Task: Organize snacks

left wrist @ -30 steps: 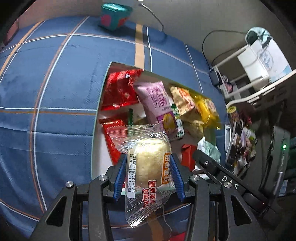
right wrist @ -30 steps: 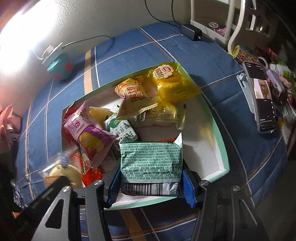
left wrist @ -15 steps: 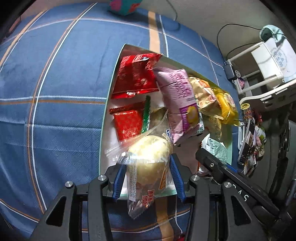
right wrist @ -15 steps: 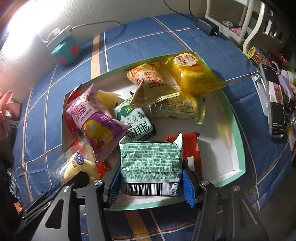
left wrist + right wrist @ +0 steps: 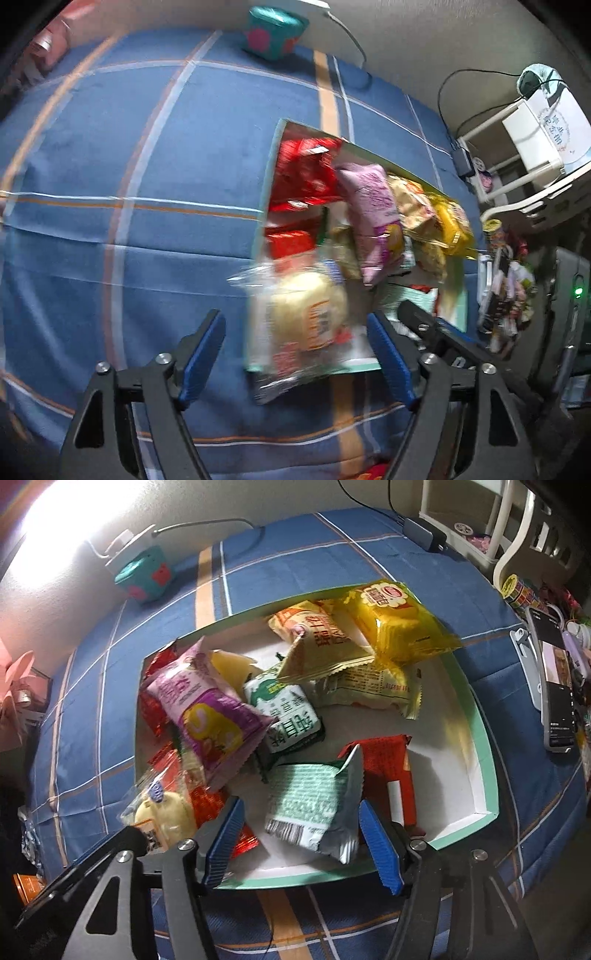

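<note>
Both tools are spread wide and hold nothing. Left tool (image 5: 295, 350) has its blue pads well apart, and the clear-wrapped bun packet (image 5: 299, 325) lies between them w/o touching either pad; it is blurred, so I cannot tell if it is fully at rest. It sits at the near left corner of the tray (image 5: 484, 738), partly over the green rim and partly on the blue bedspread (image 5: 129, 166). Right tool (image 5: 299, 834) is also wide; the green-printed silver packet (image 5: 314, 808) lies loose inside the tray near the front wall, leaning on the red packet (image 5: 388, 768) beside it.

Other snacks are already in the tray: purple bag (image 5: 207, 716), yellow bag (image 5: 399, 627), green-white packet (image 5: 288, 712), plus some red ones at the left side.

Step in hand, as I judge: the drop-off, i.e. two snacks placed into the tray at the same moment. Task looks quite far along, since most snacks I can see are in the tray.

Next move probably needs: draw both tools back w/o catching the wrappers, then check the bun packet, b/c it hangs over the rim and may slide out onto the bed. A small push inward would fix it. Any snacks outside the tray are not visible to me.
</note>
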A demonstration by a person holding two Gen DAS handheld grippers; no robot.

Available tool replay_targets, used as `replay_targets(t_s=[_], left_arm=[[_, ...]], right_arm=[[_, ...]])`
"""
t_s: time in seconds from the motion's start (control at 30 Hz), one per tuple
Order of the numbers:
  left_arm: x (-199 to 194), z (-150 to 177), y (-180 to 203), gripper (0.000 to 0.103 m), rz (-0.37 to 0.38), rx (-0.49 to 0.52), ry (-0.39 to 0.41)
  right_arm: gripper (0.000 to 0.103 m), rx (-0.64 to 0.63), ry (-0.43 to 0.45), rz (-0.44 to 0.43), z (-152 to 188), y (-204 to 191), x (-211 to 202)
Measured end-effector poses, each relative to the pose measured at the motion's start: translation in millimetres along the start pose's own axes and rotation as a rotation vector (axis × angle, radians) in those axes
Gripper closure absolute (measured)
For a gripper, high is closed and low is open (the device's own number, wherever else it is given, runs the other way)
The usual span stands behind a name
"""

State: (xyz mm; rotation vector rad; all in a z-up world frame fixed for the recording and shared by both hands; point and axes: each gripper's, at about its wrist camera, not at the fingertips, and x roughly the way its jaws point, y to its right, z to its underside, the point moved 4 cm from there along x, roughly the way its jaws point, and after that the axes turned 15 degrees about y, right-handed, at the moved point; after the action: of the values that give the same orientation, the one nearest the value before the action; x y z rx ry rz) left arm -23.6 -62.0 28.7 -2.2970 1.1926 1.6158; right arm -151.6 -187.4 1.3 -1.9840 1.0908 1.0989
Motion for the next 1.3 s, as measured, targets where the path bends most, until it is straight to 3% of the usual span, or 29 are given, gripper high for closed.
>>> replay_targets(t_s=[0.13, 0.23, 0.5, 1.3], left_arm=[[-22.1, 6.0, -22.9, 0.022, -0.146, 0.08, 0.083], [-34.8, 12.0, -44.0, 0.022, -0.318, 0.163, 0.128], [-55.9, 33.7, -54.6, 0.022, -0.433, 0.228, 0.167], [-62.1, 37.5, -65.7, 0.022, -0.44, 0.177, 0.153]], right_arm=[[0.034, -0.02, 0.027, -0.016, 10.8, -8.7, -14.2], [0.034, -0.054, 0.049, -0.018, 24.4, -16.9, -26.8], [0.034, -0.119, 0.068, -0.065, 69.4, -30.8, -52.8], [0.034, -0.15, 0.102, -0.054, 73.0, -36.7, -62.3]])
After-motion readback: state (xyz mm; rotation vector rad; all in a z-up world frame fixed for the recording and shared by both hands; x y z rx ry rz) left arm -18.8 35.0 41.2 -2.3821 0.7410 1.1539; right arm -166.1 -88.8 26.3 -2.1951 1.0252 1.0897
